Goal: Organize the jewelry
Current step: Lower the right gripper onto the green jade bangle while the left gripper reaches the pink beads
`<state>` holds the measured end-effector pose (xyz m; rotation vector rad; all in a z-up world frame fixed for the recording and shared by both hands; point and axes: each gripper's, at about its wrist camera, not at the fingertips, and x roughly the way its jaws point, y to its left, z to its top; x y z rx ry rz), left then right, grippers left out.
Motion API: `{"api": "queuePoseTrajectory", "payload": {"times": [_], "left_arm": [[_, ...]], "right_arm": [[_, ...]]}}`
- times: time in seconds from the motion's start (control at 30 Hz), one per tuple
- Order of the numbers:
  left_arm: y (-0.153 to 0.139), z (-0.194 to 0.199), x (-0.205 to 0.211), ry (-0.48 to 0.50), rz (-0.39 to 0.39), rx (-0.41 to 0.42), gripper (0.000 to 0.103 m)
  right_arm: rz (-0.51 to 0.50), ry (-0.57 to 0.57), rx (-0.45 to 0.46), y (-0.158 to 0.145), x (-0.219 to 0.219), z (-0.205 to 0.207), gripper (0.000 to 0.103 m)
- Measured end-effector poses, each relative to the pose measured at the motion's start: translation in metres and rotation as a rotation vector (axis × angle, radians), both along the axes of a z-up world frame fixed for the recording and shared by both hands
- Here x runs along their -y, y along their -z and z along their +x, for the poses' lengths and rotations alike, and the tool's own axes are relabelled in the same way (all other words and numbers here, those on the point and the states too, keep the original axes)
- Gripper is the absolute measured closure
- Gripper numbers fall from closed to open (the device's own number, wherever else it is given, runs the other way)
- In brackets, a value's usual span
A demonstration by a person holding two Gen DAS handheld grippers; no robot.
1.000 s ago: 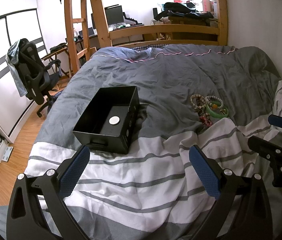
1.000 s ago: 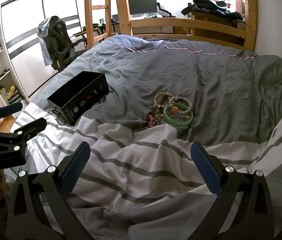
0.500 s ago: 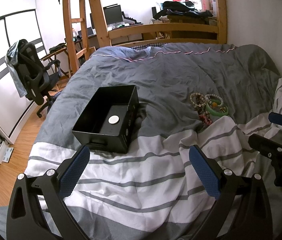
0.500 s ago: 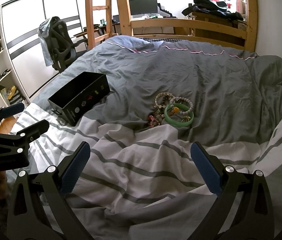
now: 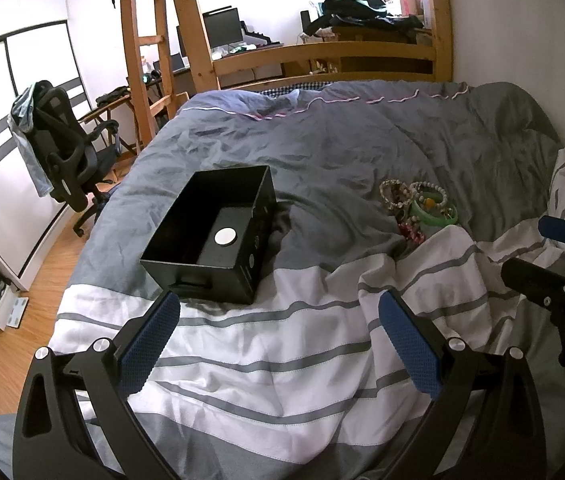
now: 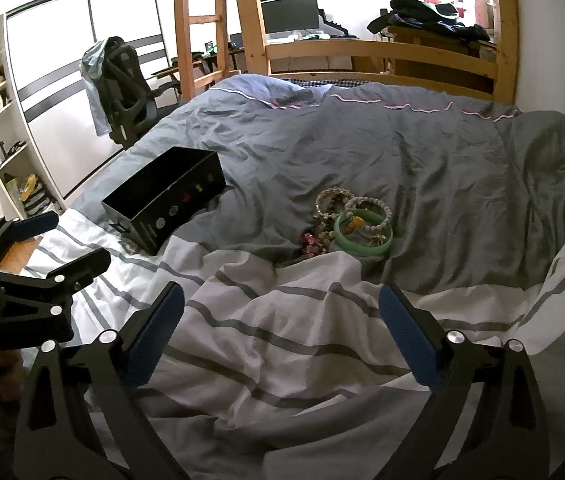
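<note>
**Start with one bracelet, not the whole heap**

Both of your tools are empty and spread wide: the left gripper (image 5: 278, 336) hangs over the striped part of the duvet (image 5: 282, 360) with its jaws fully apart, and the right gripper (image 6: 280, 334) is the same, holding nothing. No piece has gone into the box yet, so the step in hand is the first pick.

The jewelry pile (image 6: 346, 224) lies on the grey duvet, just past the fold of the white striped cover, well apart from the open black box (image 5: 218, 236) that sits to its left. The box holds only a small white disc (image 5: 225, 237).

Use your right gripper, which faces the pile more squarely. The green bangle (image 6: 363, 234) is probably the easiest start: rigid, thick, with its near rim exposed. Come down with one jaw inside the ring and one outside. A beaded bracelet (image 6: 368, 210) overlaps its far rim, so lift slowly and watch for it dragging along. The soft bedding will give under pressure; close before pushing down. Keep your left gripper near the box to steady it.
</note>
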<state>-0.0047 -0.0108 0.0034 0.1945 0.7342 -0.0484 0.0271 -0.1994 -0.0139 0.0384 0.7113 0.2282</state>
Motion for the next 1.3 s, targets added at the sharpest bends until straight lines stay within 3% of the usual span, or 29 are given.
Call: {"api": "queuePoseTrajectory", "payload": {"times": [0.43,0.77,0.93,1.13,1.3], "left_arm": [[0.023,0.025,0.019,0.063,0.009,-0.034,0.005],[0.056,0.071,0.062,0.206,-0.028,-0.092,0.006],[0.07,0.097,0.085,0.281,-0.071,-0.139,0.019],[0.099,0.129,0.112,0.354,-0.112,-0.212,0.022],[0.123,0.148,0.121,0.372,-0.128,-0.246,0.021]], "right_arm": [[0.06,0.059,-0.028,0.007,0.021,0.04,0.01],[0.088,0.079,-0.133,0.024,0.046,0.1,0.047],[0.05,0.026,-0.188,0.037,0.045,0.128,0.068],[-0.011,-0.087,-0.303,0.065,0.036,0.173,0.081],[-0.023,-0.106,-0.413,0.1,0.034,0.2,0.081]]}}
